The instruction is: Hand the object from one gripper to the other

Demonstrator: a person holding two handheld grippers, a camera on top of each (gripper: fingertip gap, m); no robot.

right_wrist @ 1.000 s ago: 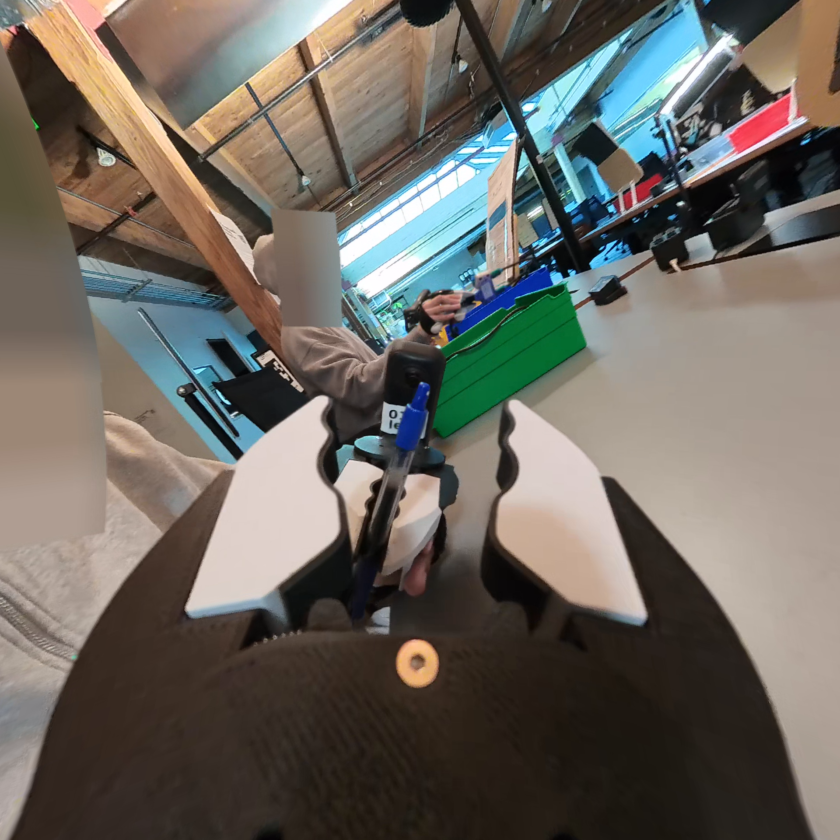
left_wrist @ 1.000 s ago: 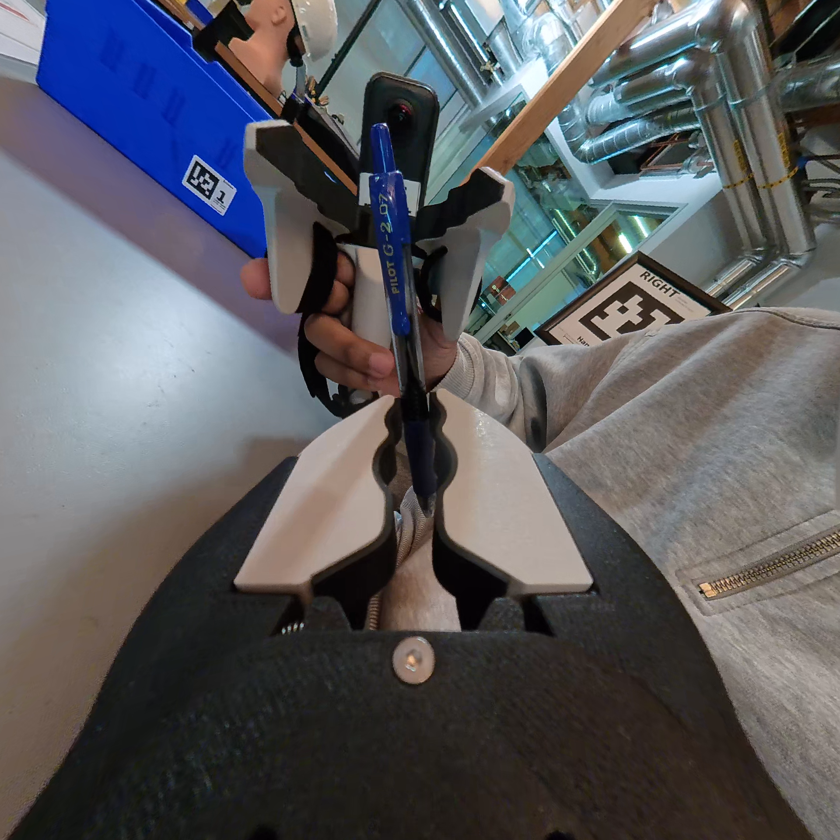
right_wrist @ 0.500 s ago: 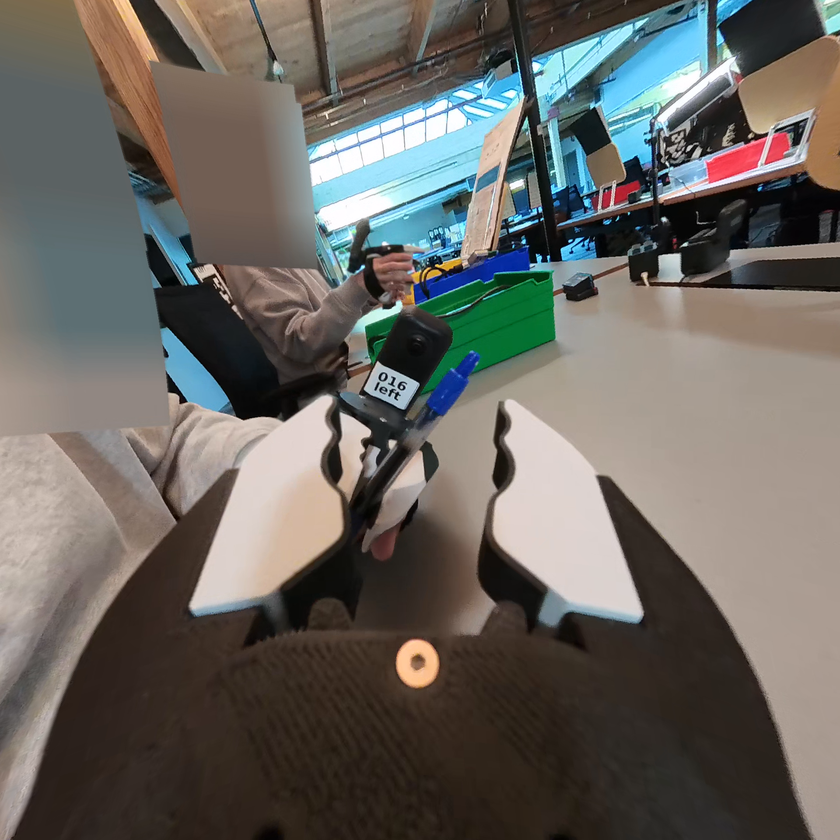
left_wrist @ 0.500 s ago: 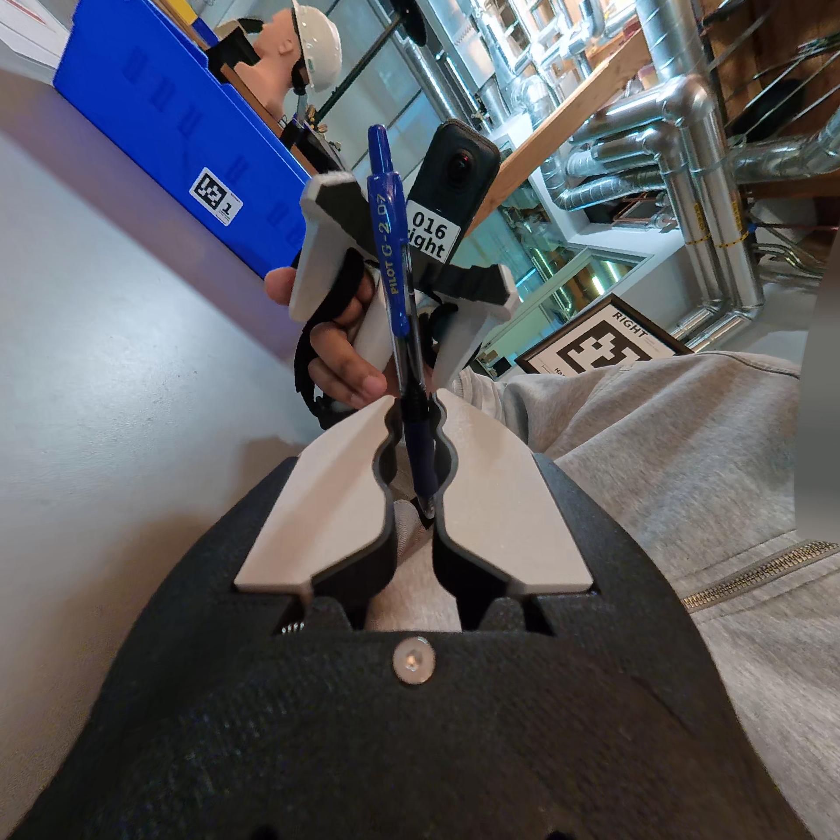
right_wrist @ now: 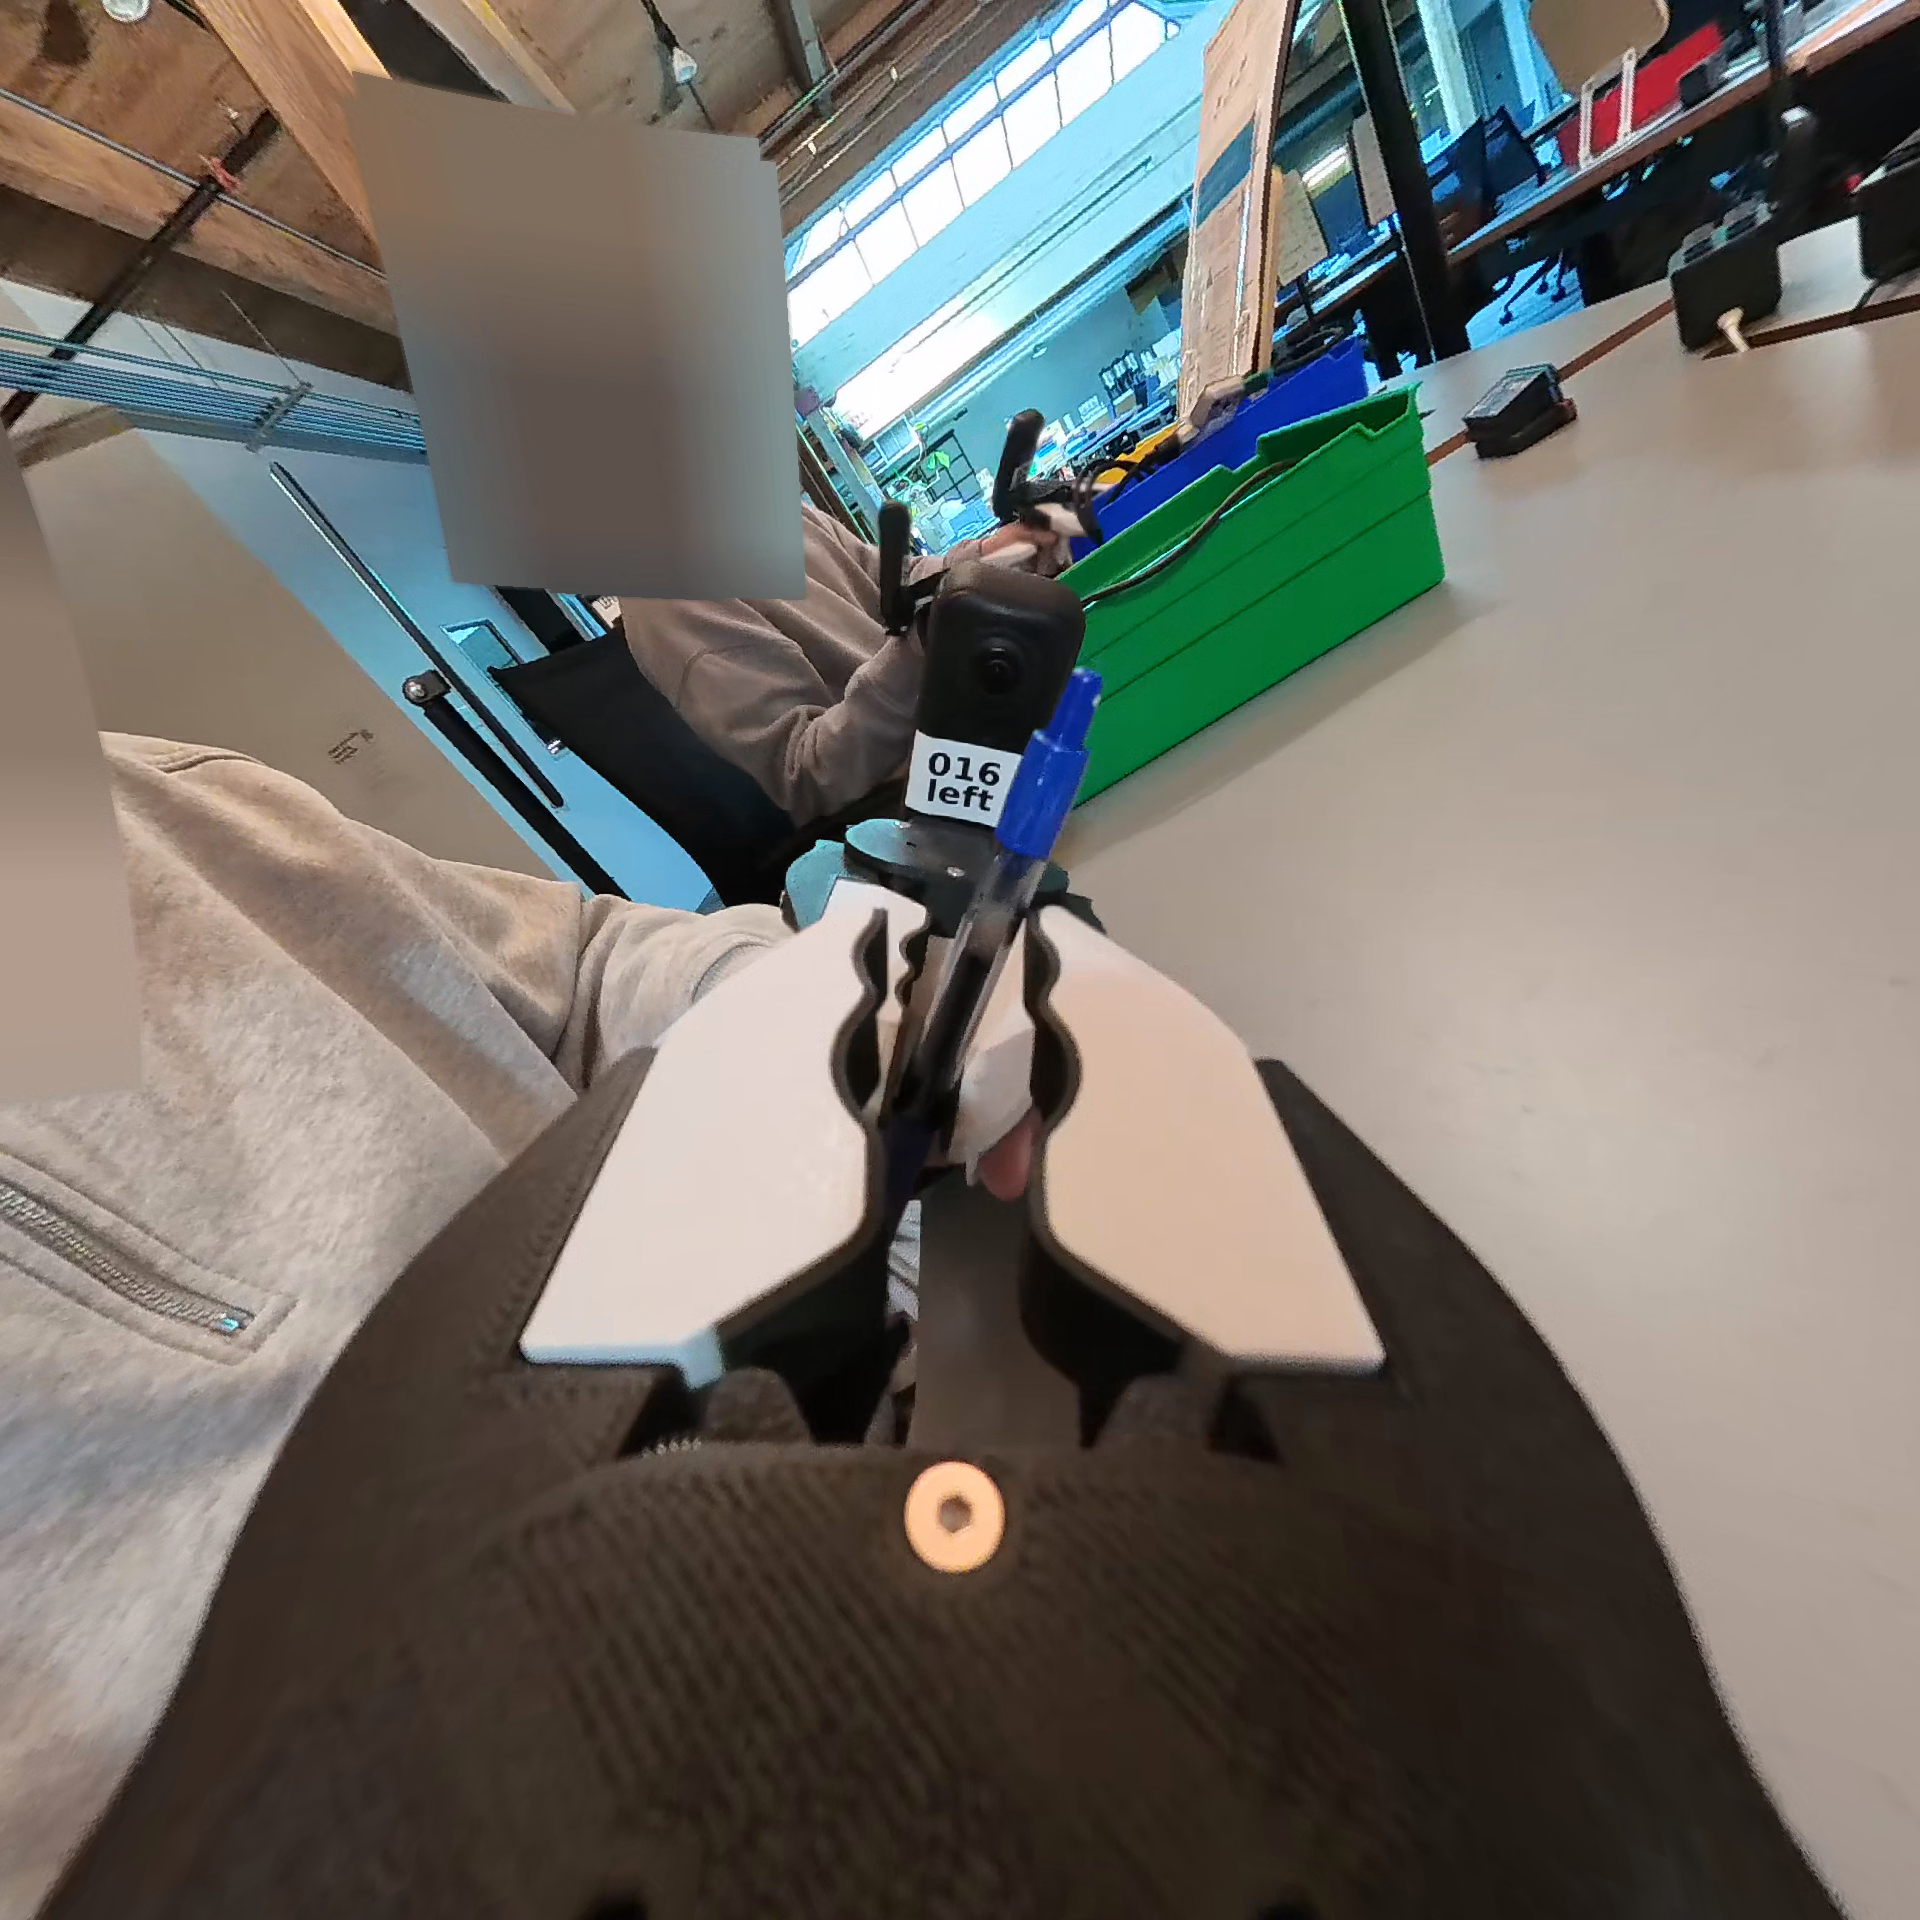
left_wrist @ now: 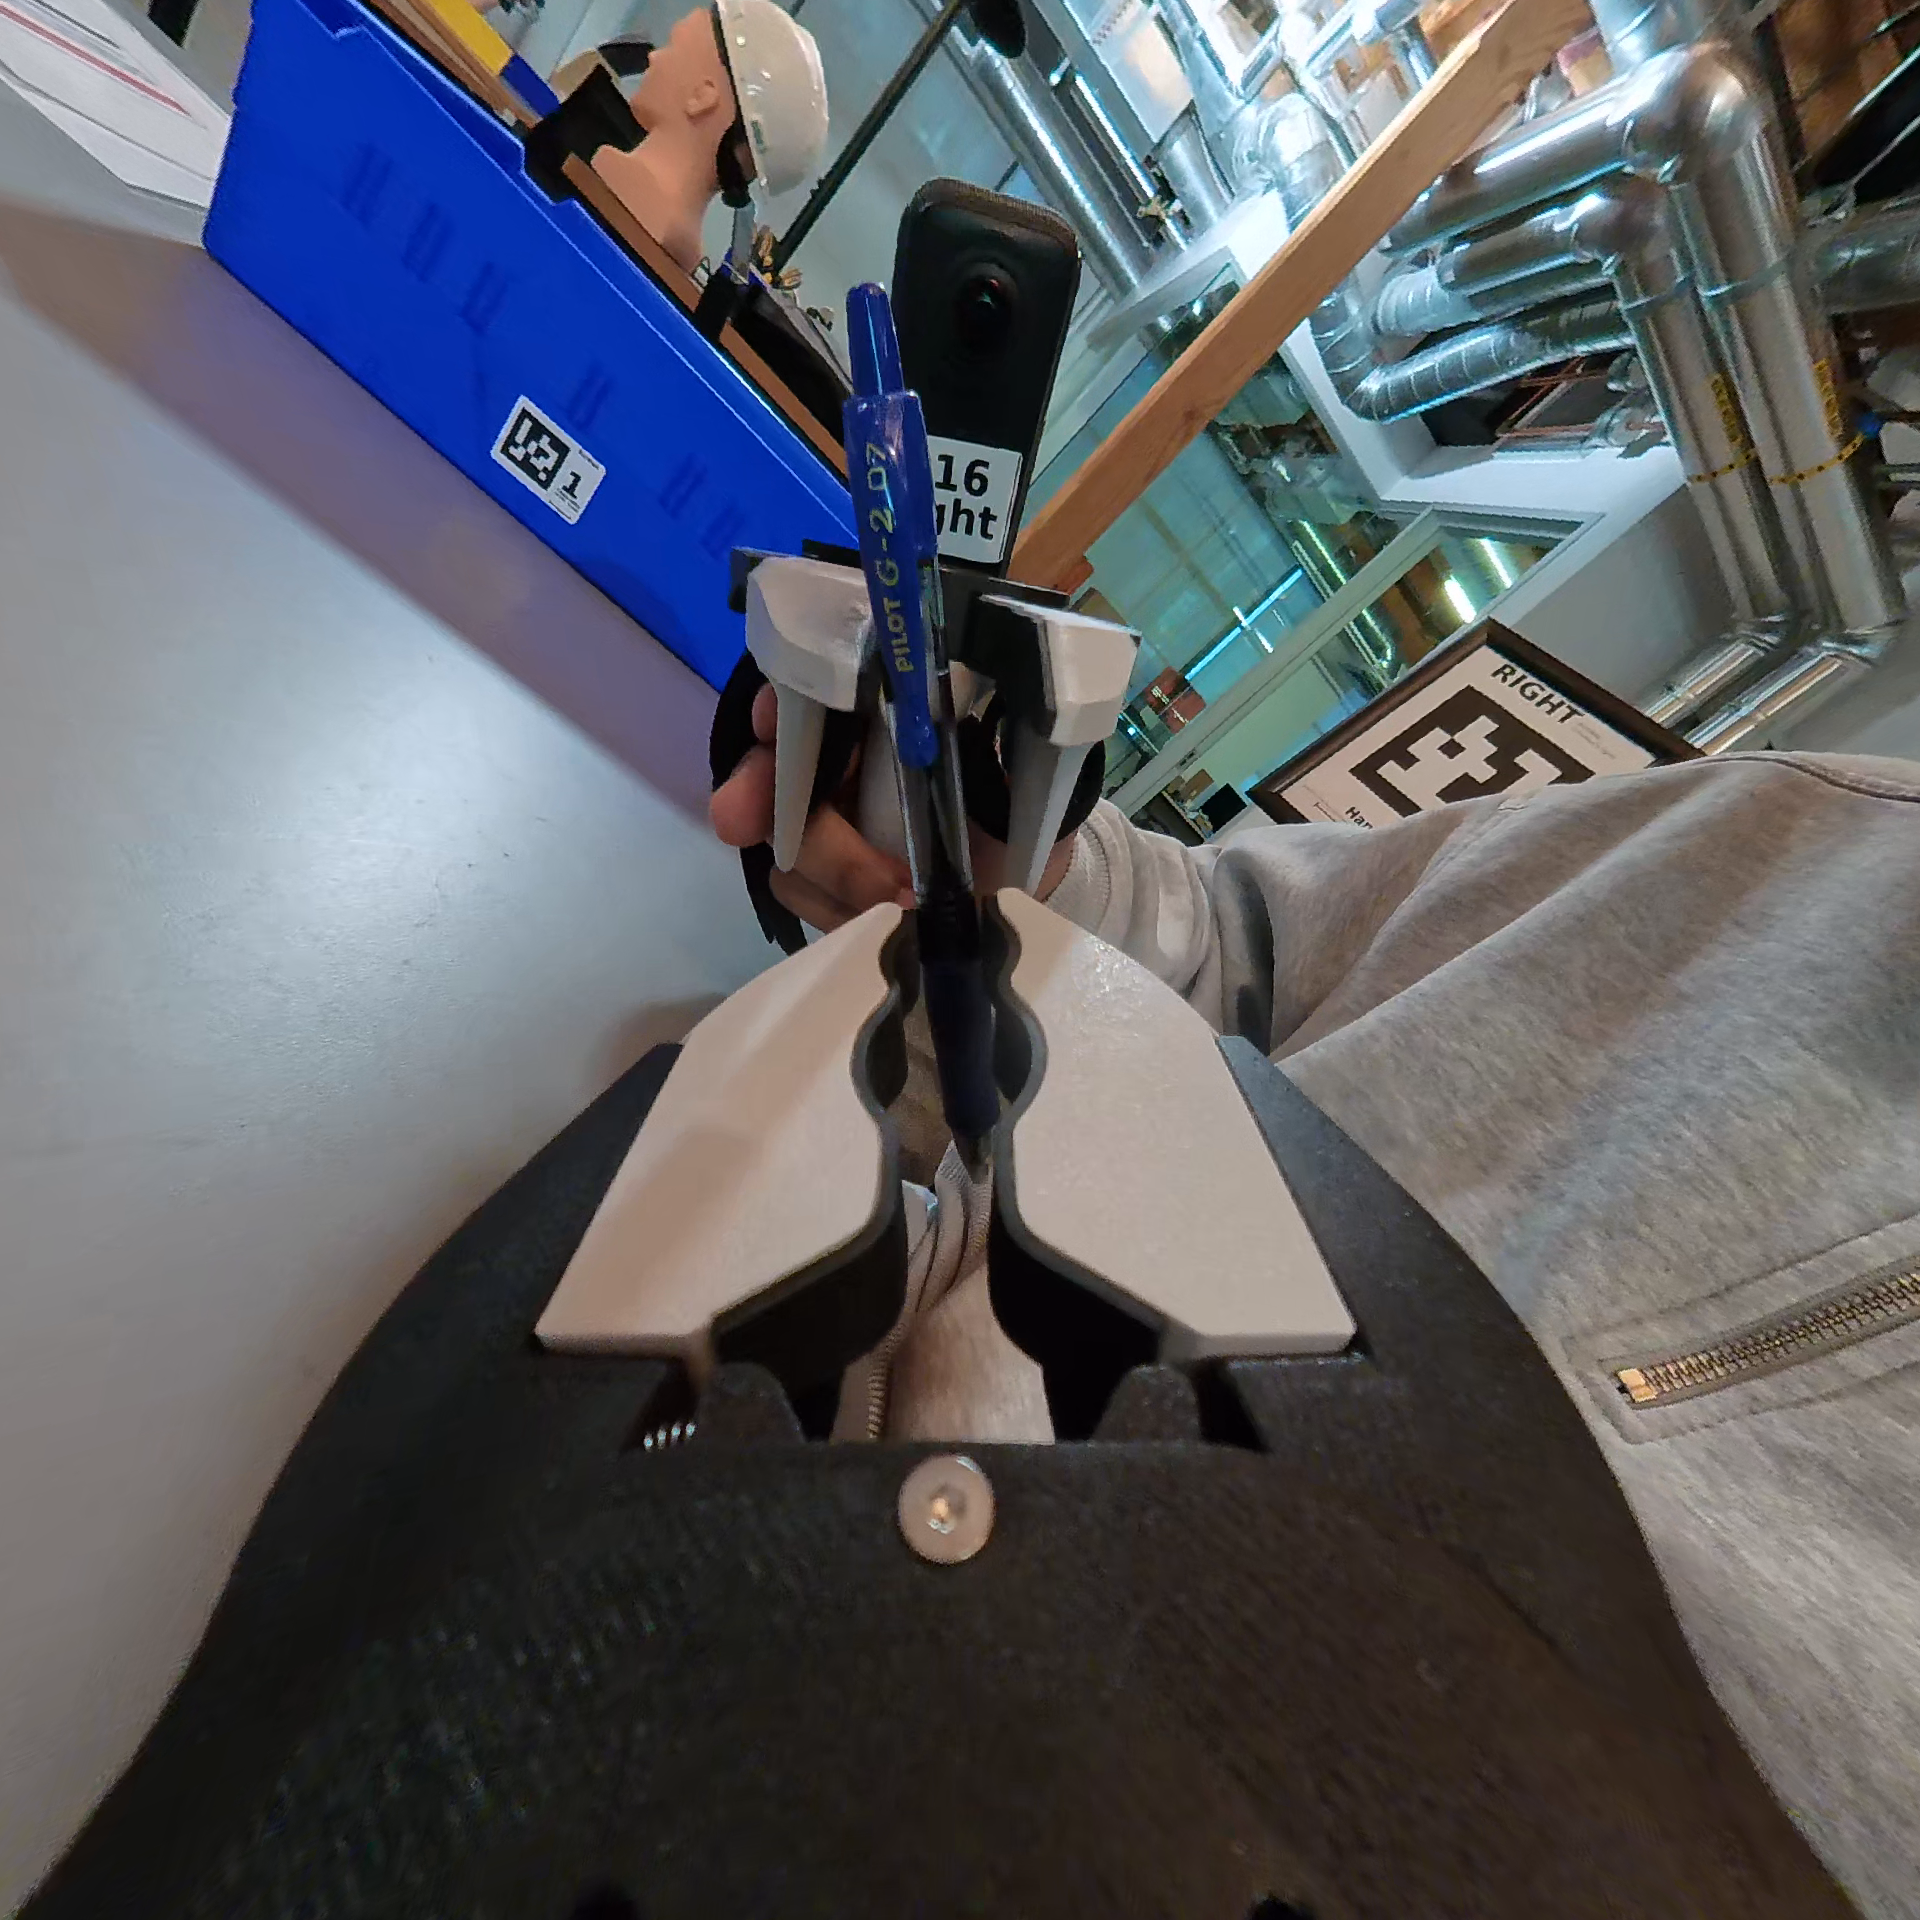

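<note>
Here, left gripper [left_wrist: 948, 997] clamps blue pen [left_wrist: 889, 582] — right gripper [right_wrist: 951, 1013] closing round it

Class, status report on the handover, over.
Left gripper shut on pen. Right gripper straddles its barrel, grip unconfirmed. Nothing in the way.

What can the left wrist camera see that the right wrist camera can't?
Only the left wrist view: a blue bin, a mannequin head in a white hard hat, and silver pipes. Only the right wrist view: a green bin and a second person seated nearby. Both: the blue pen, gripped by the left gripper, its upper part between the right gripper fingers, over the grey table.
</note>
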